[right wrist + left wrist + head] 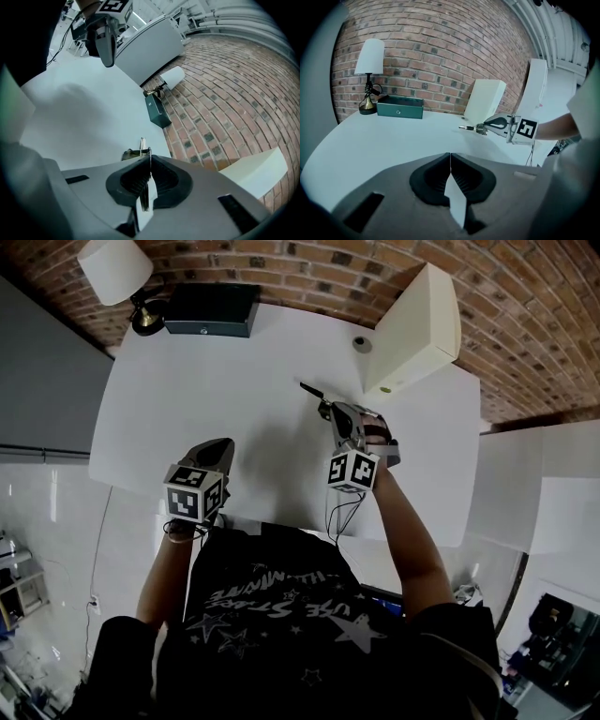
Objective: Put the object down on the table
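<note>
- Slim metal tool [142, 144] juts from the right gripper [150, 159], whose jaws are clamped on it, over the white table [206, 371].
- Left gripper [450, 159] hovers alongside, jaws pressed together, empty.

— What do we find along the desk's [216, 399] far edge?
— At its far left corner, the lamp [114, 268], with the box [211, 310] just to its right.
— And at the far right corner?
— We see the board [417, 329] standing there, with a small round object [362, 344] just to its left. The brick wall [309, 268] runs behind everything.
</note>
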`<state>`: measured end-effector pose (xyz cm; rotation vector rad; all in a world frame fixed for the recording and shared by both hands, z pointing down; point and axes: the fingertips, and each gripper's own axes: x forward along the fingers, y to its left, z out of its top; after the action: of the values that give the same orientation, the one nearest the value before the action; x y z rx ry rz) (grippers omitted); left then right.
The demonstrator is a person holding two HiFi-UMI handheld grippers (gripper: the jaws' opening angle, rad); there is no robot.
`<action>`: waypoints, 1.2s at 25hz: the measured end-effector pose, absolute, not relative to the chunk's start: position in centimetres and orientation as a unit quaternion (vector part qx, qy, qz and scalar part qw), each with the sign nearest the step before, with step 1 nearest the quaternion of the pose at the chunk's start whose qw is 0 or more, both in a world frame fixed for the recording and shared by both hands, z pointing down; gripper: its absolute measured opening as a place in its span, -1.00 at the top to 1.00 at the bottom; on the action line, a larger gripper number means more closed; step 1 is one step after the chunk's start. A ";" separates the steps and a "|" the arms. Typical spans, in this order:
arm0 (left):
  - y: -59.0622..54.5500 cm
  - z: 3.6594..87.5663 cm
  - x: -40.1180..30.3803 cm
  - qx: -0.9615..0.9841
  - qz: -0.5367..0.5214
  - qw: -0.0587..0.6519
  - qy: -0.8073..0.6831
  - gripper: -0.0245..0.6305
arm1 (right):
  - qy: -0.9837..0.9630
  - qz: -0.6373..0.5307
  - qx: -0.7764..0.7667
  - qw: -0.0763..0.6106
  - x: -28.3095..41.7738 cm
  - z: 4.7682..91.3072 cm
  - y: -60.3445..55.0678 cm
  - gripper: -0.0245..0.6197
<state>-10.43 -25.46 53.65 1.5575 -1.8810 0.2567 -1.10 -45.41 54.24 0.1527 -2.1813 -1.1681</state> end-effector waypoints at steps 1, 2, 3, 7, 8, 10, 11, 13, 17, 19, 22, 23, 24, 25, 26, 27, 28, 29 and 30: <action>-25.4 53.8 -10.3 0.596 0.099 0.340 -0.721 0.86 | -0.832 -0.446 0.055 0.326 -1.2 54.6 -45.4 0.89; -25.4 54.0 -10.2 0.594 0.099 0.343 -0.721 0.86 | -0.831 -0.446 0.052 0.327 -1.2 54.9 -45.5 0.89; -25.3 54.3 -10.2 0.592 0.098 0.346 -0.721 0.86 | -0.831 -0.447 0.050 0.328 -1.3 55.1 -45.5 0.89; -25.3 54.8 -9.9 0.587 0.096 0.354 -0.722 0.86 | -0.827 -0.455 0.043 0.327 -1.4 56.1 -45.5 0.89; -25.3 54.9 -9.8 0.587 0.095 0.355 -0.721 0.86 | -0.827 -0.458 0.042 0.325 -1.5 56.3 -45.5 0.89; -25.3 55.0 -9.7 0.587 0.094 0.358 -0.720 0.86 | -0.826 -0.461 0.044 0.322 -1.7 56.7 -45.7 0.89; -25.3 55.1 -9.7 0.586 0.094 0.359 -0.720 0.86 | -0.825 -0.463 0.044 0.323 -1.7 56.9 -45.7 0.89; -25.1 55.2 -9.6 0.584 0.095 0.362 -0.720 0.86 | -0.821 -0.470 0.037 0.322 -1.7 57.2 -45.7 0.89; -24.8 55.3 -9.6 0.580 0.096 0.365 -0.722 0.86 | -0.817 -0.485 0.008 0.312 -1.6 57.8 -45.2 0.89; -24.7 55.4 -9.7 0.578 0.096 0.366 -0.723 0.86 | -0.820 -0.485 0.001 0.304 -1.6 58.1 -45.1 0.89; -24.7 55.6 -9.5 0.577 0.096 0.368 -0.723 0.86 | -0.824 -0.481 -0.003 0.300 -1.3 58.4 -45.1 0.89; -24.6 55.7 -9.3 0.577 0.097 0.369 -0.723 0.86 | -0.825 -0.479 -0.004 0.300 -1.1 58.6 -45.1 0.89; -24.6 55.7 -9.2 0.577 0.097 0.370 -0.722 0.86 | -0.825 -0.478 -0.006 0.300 -1.0 58.7 -45.1 0.89; -24.6 55.8 -9.0 0.577 0.097 0.371 -0.722 0.86 | -0.825 -0.479 -0.007 0.300 -0.9 58.8 -45.0 0.89; -24.6 55.8 -8.9 0.577 0.097 0.371 -0.721 0.86 | -0.824 -0.481 -0.008 0.299 -0.8 58.8 -44.9 0.89; -24.6 55.8 -8.7 0.577 0.097 0.372 -0.721 0.86 | -0.823 -0.483 -0.008 0.300 -0.7 58.8 -44.9 0.89; -24.6 55.8 -8.6 0.578 0.097 0.372 -0.720 0.86 | -0.822 -0.484 -0.008 0.300 -0.7 58.8 -44.8 0.89; -24.5 55.8 -8.6 0.578 0.098 0.371 -0.720 0.86 | -0.822 -0.484 -0.007 0.300 -0.6 58.9 -44.7 0.89; -24.5 55.8 -8.5 0.578 0.098 0.371 -0.720 0.86 | -0.821 -0.484 -0.008 0.302 -0.6 59.0 -44.6 0.89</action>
<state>-8.54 -24.47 55.75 1.4829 -1.8466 0.2510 -0.56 -44.61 58.98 -0.0207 -2.1766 -1.2844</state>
